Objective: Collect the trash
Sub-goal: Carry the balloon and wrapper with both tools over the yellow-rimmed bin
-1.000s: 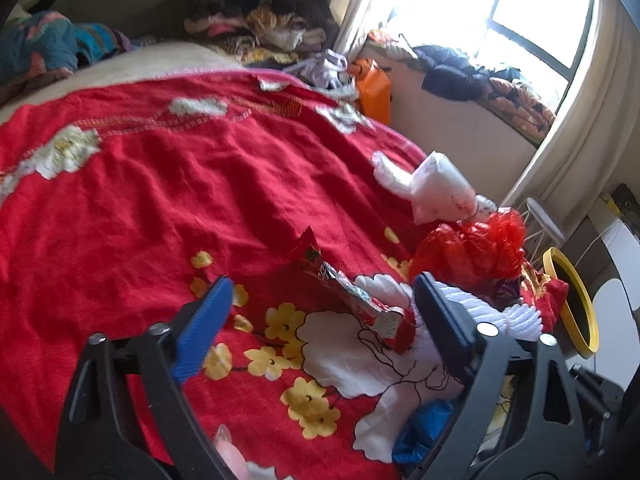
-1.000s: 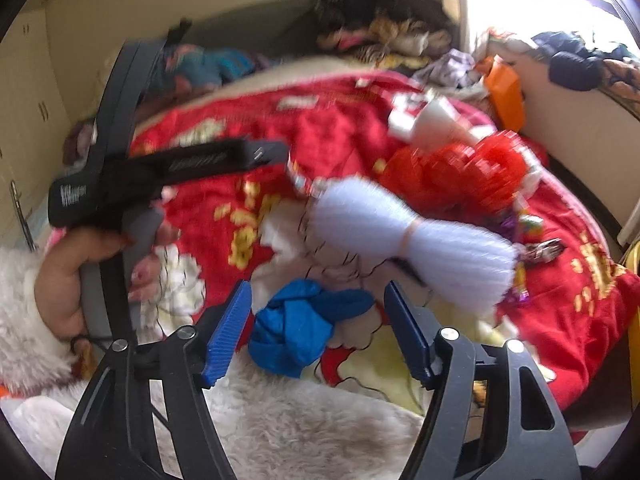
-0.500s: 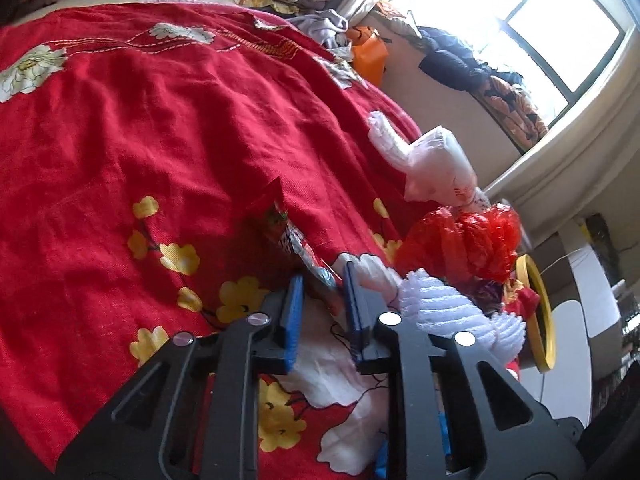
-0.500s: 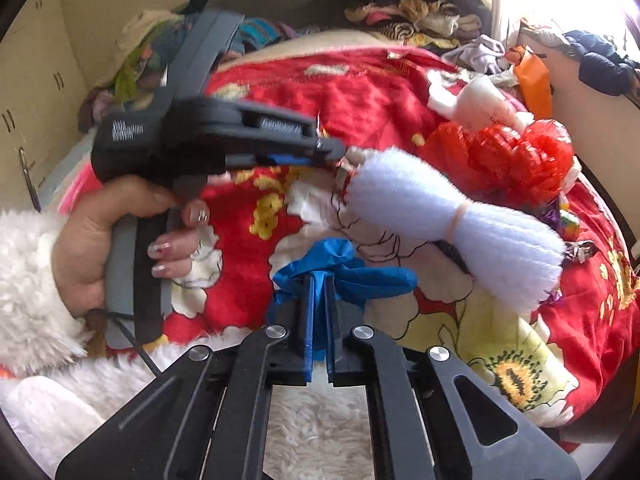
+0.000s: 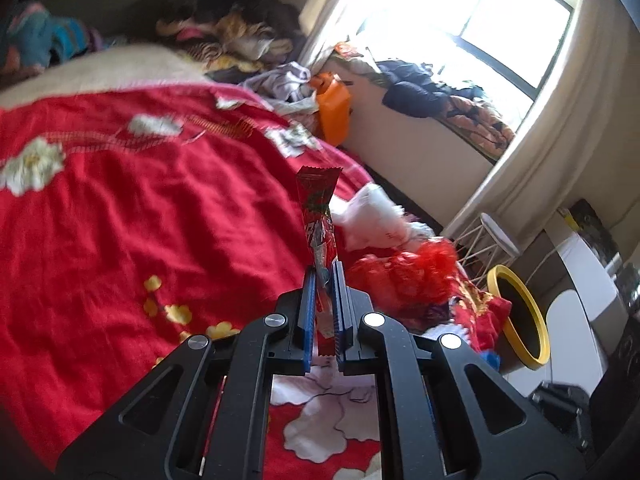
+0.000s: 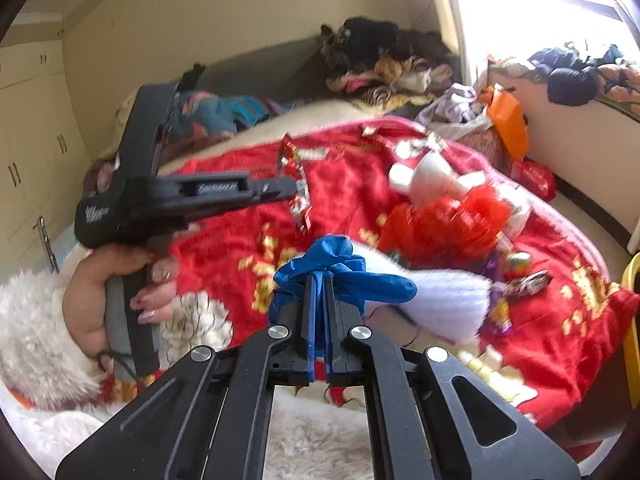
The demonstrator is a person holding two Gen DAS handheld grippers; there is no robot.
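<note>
Honestly, left gripper (image 5: 323, 276) pinches the wrapper (image 5: 318, 216) thinly, right gripper (image 6: 319, 280) clamps the blue glove (image 6: 336, 266); wrapper could slip toward the bin (image 5: 516, 316) at 3 o'clock.

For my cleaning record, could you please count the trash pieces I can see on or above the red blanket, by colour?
Red: 2, the snack wrapper held in the left gripper and the mesh bundle
Blue: 1, the crumpled glove held in the right gripper
White: 2, the foam net and the plastic bag
Total: 5
</note>
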